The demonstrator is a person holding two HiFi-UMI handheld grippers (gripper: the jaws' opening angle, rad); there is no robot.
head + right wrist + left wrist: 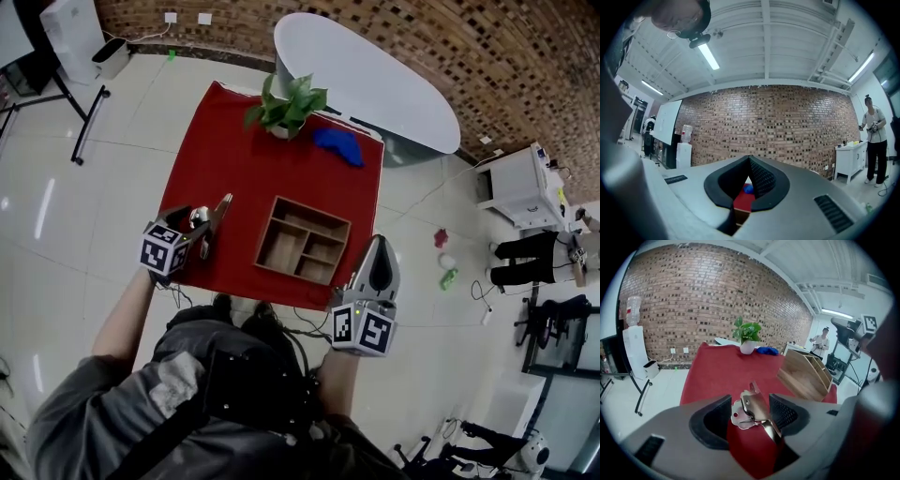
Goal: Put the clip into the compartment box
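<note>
A shiny metal clip (752, 411) sits between the jaws of my left gripper (750, 401), over the red tablecloth (722, 371). The clip leans against the right pad, and a clear gap separates it from the left pad; the jaws stand wide open. In the head view the clip (198, 218) and left gripper (214, 225) are at the table's left edge, left of the wooden compartment box (309, 208). The box (806, 373) has several empty compartments. My right gripper (375, 246) hovers at the box's near right corner, shut with nothing in it (750, 159).
A potted plant (286, 105) and a blue object (337, 143) stand at the far end of the red table (234, 150). A white oval table (375, 80) lies beyond. A person (820, 341) stands off to the right, near a white cabinet (520, 187).
</note>
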